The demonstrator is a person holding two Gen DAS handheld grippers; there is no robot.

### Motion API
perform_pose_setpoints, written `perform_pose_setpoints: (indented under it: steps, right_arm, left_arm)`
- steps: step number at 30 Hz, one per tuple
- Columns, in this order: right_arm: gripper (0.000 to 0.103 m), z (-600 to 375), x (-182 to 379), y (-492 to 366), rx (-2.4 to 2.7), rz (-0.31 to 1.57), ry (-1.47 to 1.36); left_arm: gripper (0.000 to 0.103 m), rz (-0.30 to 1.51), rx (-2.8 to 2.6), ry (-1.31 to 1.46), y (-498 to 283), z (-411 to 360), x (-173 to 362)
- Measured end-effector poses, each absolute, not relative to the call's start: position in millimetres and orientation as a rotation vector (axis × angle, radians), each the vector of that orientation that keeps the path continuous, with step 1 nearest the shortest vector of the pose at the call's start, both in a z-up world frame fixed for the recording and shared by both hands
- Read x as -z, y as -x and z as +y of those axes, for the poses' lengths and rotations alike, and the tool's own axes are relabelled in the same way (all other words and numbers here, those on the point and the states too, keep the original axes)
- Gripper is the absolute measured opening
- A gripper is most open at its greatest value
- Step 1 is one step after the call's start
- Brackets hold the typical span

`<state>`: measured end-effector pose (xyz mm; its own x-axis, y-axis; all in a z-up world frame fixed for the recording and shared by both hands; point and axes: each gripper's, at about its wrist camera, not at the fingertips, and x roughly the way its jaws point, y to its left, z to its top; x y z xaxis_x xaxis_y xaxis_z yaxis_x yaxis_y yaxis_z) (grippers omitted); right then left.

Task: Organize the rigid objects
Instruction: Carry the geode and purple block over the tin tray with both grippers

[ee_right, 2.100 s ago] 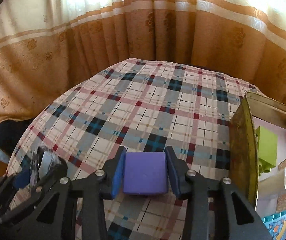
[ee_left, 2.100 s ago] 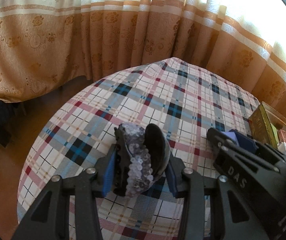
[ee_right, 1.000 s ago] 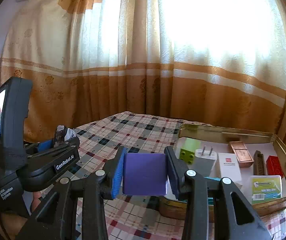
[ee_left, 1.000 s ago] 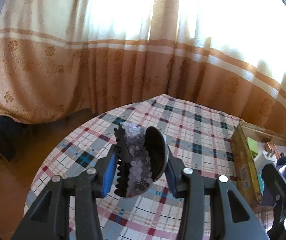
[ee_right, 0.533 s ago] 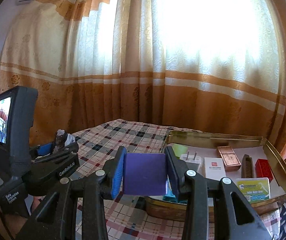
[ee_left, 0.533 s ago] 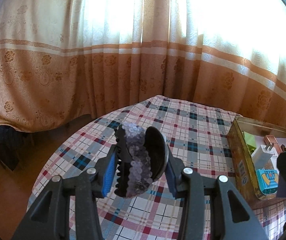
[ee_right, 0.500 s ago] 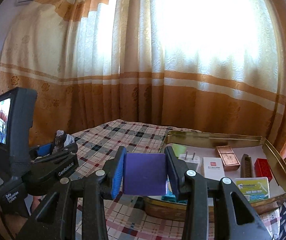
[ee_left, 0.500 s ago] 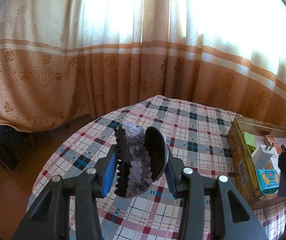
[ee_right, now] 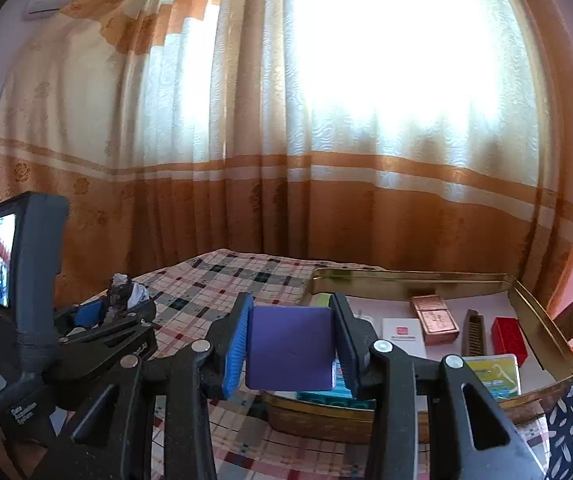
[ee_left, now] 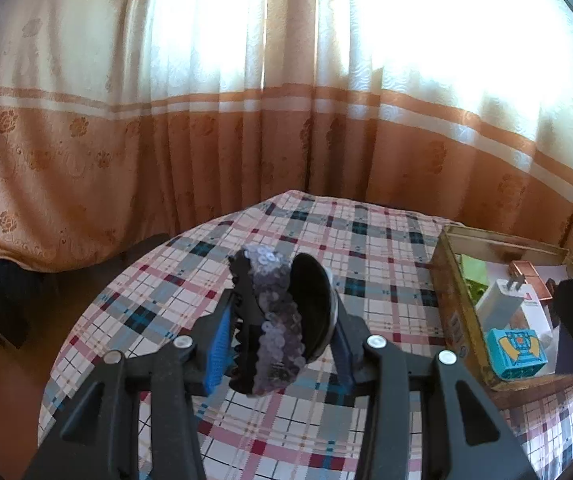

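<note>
Both wrist views face curtain (ee_left: 246, 140); share tin (ee_right: 534, 304), table (ee_left: 366, 240).

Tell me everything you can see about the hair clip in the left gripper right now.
The hair clip is a black claw type with toothed jaws, one shell covered in dull lilac sequins, the other smooth, dark and glossy. It stands roughly upright, clamped between the blue pads of the left gripper, held in the air above the plaid tablecloth. Only the pads touch it. It is left of the gold tin, outside it.
</note>
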<state>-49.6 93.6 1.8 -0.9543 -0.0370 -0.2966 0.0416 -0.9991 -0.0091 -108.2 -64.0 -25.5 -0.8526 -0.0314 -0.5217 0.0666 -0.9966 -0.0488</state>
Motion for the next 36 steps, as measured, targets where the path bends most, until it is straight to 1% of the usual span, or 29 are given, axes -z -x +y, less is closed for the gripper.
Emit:
perform_pose_setpoints:
  steps: [7, 11, 14, 36]
  right_arm:
    - [0.042, 114, -3, 45, 3.109, -0.048, -0.451]
    - [0.042, 111, -4, 42, 3.114, -0.018, -0.429]
    - [0.042, 111, -6, 38, 3.129, 0.007, -0.403]
    - [0.042, 154, -8, 25, 3.259, 0.015, -0.382]
  left_arm:
    - [0.043, 0.094, 2.988, -0.836, 106, -58, 25]
    - [0.043, 0.106, 3.004, -0.835, 104, -52, 25]
    - [0.043, 0.072, 3.021, -0.83, 101, -45, 24]
    - [0.043, 0.067, 3.075, -0.806, 93, -21, 20]
